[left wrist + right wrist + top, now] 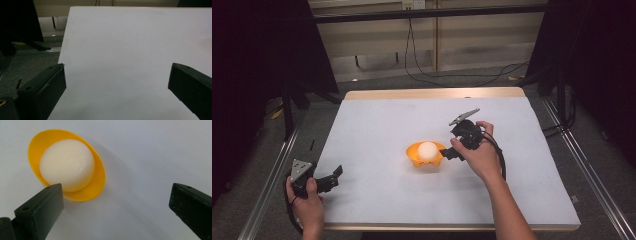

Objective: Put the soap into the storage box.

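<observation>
Right gripper view, white ball (67, 165) in yellow bowl (98, 178), beside gripper (116, 202)

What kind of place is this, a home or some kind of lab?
Probably a lab or recording workspace, not a home. A table with a plain white top stands between metal rails, dark curtains hang at the sides, and loose cables run across the floor behind it.

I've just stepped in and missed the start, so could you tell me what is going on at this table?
A person works at a white table with a handheld gripper in each hand. The right gripper sits beside an orange bowl holding a white ball, jaws open, nothing gripped. The left gripper rests open near the table's near left corner, away from the bowl.
</observation>
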A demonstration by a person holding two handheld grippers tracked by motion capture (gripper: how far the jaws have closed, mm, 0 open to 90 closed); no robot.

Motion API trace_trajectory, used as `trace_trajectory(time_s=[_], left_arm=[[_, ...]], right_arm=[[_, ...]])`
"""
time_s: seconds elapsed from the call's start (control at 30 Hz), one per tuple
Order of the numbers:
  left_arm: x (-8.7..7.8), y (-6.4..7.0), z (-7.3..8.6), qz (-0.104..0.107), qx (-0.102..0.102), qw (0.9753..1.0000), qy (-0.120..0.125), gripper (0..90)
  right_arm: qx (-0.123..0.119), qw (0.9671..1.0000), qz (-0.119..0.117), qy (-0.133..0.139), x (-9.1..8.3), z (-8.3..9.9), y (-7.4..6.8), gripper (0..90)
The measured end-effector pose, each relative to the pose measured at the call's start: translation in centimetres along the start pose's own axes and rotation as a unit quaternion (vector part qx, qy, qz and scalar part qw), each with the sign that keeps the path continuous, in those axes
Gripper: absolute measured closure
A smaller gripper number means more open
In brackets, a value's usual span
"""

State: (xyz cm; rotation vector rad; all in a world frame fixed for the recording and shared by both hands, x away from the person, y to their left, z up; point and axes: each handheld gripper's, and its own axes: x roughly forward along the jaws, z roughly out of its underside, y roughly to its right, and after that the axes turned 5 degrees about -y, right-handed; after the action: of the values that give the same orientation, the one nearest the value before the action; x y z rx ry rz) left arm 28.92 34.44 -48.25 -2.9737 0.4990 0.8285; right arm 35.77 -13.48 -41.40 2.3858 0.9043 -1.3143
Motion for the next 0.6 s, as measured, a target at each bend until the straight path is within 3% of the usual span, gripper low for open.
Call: trace_trajectory(time_s=[0.6], left_arm=[[0.0,0.1,0.0,0.0,0.001,1.0,0.001,1.4]], right_arm=[[0.05,0.9986,0.013,0.01,-1.4,5.0,3.4,0.0]])
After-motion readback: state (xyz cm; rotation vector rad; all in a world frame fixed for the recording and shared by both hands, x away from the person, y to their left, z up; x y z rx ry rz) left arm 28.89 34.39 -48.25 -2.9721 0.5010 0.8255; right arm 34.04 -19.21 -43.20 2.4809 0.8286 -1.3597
